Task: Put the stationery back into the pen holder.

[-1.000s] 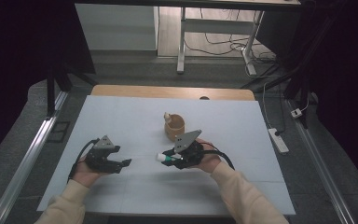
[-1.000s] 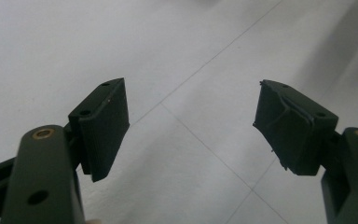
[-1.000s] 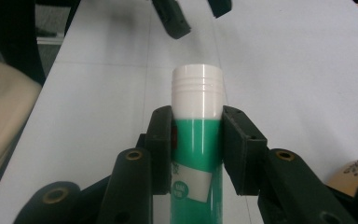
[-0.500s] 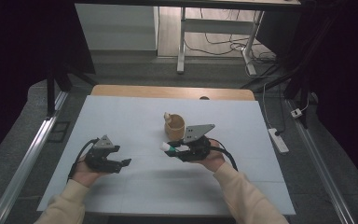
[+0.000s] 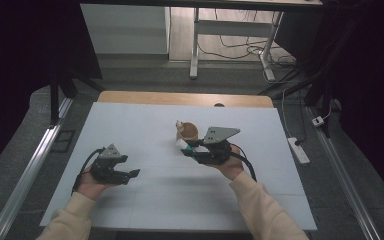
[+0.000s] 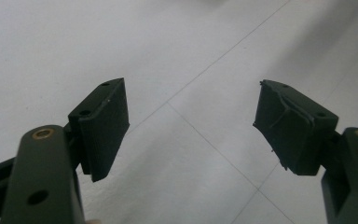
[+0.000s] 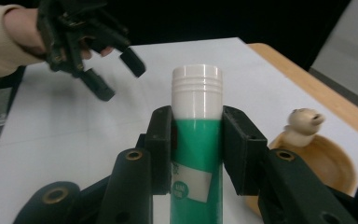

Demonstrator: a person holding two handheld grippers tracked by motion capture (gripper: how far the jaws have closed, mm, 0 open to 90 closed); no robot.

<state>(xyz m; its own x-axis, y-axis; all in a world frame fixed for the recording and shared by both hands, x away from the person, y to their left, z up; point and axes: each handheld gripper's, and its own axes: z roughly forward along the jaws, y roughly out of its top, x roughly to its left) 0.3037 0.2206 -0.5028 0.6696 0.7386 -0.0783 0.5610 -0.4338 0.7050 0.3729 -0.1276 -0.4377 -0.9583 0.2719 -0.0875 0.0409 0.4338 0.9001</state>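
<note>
Your right gripper (image 7: 196, 140) is clamped on a green tube with a white ribbed cap (image 7: 196, 121), both pads pressed to its sides just below the cap, and you carry it clear of the desk (image 5: 145, 125). In the high view the tube (image 5: 184, 145) sits in that gripper (image 5: 187, 148) right beside a small wooden bowl (image 5: 189, 133) near the middle of the white desk surface. Your left gripper (image 5: 131, 174) rests apart at the near left, jaws spread wide with nothing between them; its own view looks past the two black pads (image 6: 103, 126) at bare white desk.

The step in hand looks like the carry: the tube is gripped and lifted, and the bowl is the likeliest place for it. The next move, on that reading, calls for you to bring the tube over the bowl's rim, lower it and only then let the jaws part. The bowl is shallow and the tube long, so you would probably have to lay it at a slant or it may roll out.

The bowl (image 7: 326, 163) already holds a small cream figurine (image 7: 303, 123), standing upright at the rim side farther from the gripper. The rest of the bowl's floor looks free, though the gripper's right jaw hides part of it.
</note>
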